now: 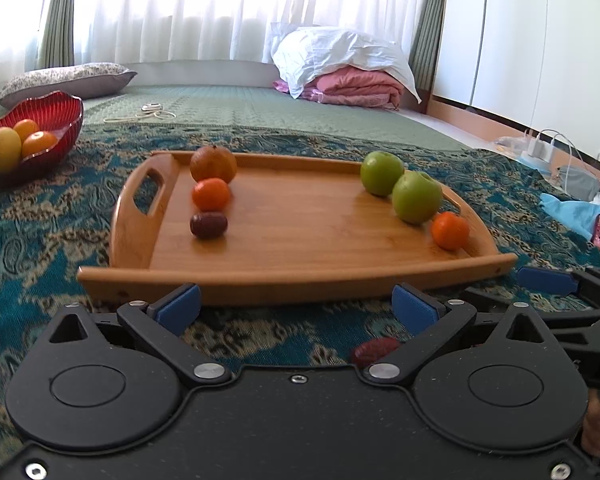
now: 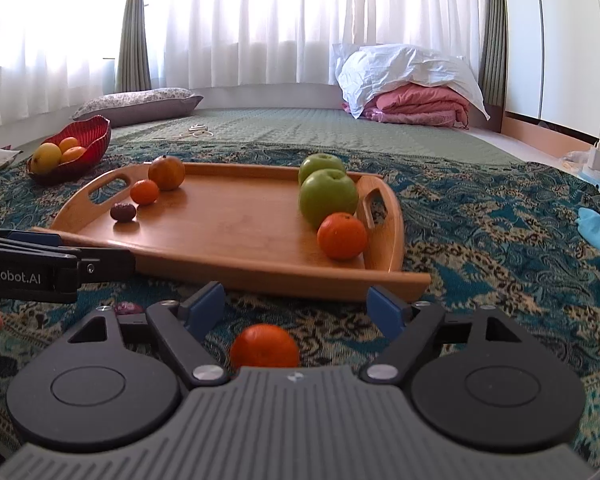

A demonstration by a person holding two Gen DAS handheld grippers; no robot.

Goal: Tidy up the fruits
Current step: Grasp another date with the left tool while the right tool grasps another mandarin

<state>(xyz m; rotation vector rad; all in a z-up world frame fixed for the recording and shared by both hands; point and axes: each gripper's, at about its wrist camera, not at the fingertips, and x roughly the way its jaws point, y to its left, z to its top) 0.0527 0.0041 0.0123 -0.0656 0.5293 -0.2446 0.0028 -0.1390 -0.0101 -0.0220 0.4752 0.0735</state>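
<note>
A wooden tray lies on the patterned cloth. On its left side sit a brownish orange, a small orange and a dark red date. On its right side sit two green apples and a small orange. My left gripper is open in front of the tray, with a loose date on the cloth near its right finger. My right gripper is open, with a loose orange on the cloth between its fingers.
A red bowl with an orange and yellow fruit stands at the far left. Pillows, a pink blanket, chargers and a blue cloth lie around. The left gripper shows at the left of the right wrist view.
</note>
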